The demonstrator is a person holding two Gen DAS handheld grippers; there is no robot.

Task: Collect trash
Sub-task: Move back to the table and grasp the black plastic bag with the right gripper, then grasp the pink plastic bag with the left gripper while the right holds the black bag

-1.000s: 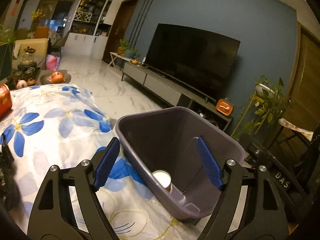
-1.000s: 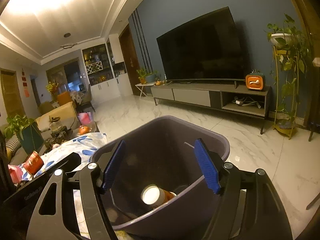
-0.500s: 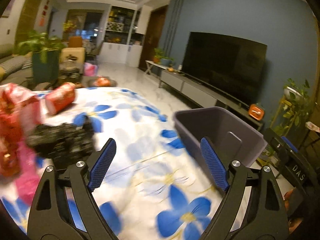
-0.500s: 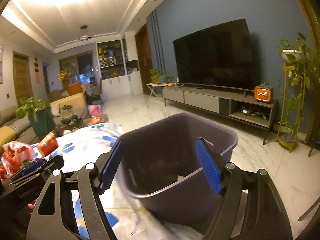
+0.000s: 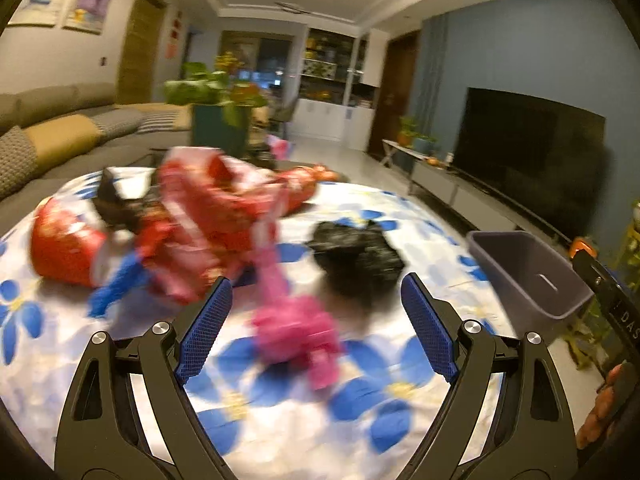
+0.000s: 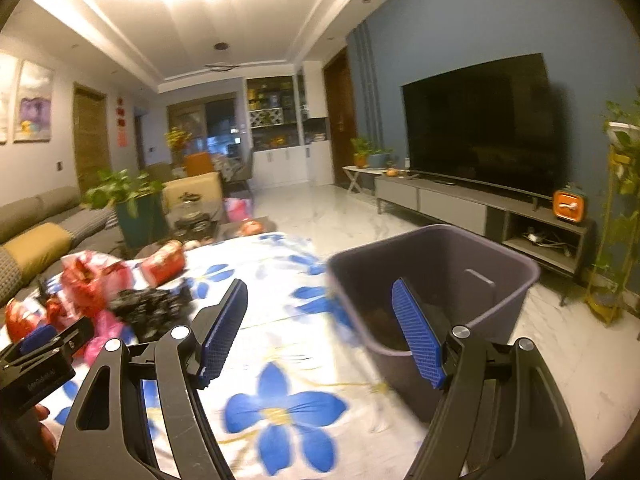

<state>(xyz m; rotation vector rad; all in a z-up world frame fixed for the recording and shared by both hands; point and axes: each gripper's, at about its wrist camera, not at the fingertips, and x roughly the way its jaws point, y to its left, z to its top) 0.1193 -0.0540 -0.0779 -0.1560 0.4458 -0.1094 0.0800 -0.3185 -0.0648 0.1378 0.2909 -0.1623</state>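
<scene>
Right now you are carrying both tools across the tabletop [image 5: 400,200], which is covered by a blue-flowered cloth, and both are released with nothing between the pads. Your left tool [image 5: 316,332] has just been widening its jaws, and they are empty. It is pointing at the trash pile, probably because you are lining up the next pick. A pink wrapper [image 5: 296,328] is lying nearest, just ahead of that tool. A black bag [image 5: 356,256] is sitting a little farther on, and red wrappers [image 5: 208,216] are heaped to its left. A red can [image 5: 64,244] is lying on its side at the left end of the pile.

Your right tool [image 6: 320,332] is standing open beside the bin [image 6: 500,268]. The bin is sitting at the tabletop's right edge, well apart from the pile, likely so that drops are easy.

Motion blur is smearing the whole pile, so you cannot count the pieces or read any label. The bin's inside is mostly shadowed, and the right tool's finger [image 6: 416,340] is covering part of it, so its contents are hard to make out. The pile's left end is being cut off in the right wrist view.
</scene>
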